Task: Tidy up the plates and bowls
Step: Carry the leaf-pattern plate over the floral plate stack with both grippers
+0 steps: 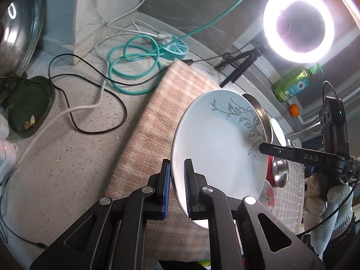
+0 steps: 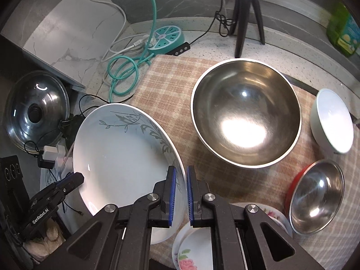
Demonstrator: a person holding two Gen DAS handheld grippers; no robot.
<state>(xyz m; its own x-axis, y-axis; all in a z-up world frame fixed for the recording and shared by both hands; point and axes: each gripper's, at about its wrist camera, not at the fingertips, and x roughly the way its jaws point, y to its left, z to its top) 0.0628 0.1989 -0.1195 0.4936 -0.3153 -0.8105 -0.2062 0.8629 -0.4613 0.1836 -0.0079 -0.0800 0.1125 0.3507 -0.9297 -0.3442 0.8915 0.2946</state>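
A white plate (image 1: pixel 216 148) (image 2: pixel 117 157) with a grey leaf pattern hangs tilted over the checked mat (image 2: pixel 157 85), held by both grippers. My left gripper (image 1: pixel 177 186) is shut on its near rim and shows in the right wrist view at the plate's lower left edge (image 2: pixel 74 180). The right gripper (image 2: pixel 181 193) is shut on the opposite rim and enters the left wrist view from the right (image 1: pixel 264 148). On the mat stand a large steel bowl (image 2: pixel 245 112), a white bowl (image 2: pixel 333 121), a small steel bowl with a red outside (image 2: pixel 317 195) and a stack of flowered plates (image 2: pixel 195 247).
A teal power strip (image 2: pixel 166 38) with coiled teal and white cables lies at the back left of the counter. A black tripod (image 2: pixel 245 11) stands behind the mat under a ring light (image 1: pixel 297 24). A glass pot lid (image 2: pixel 36 112) sits far left, a green bottle (image 2: pixel 344 31) far right.
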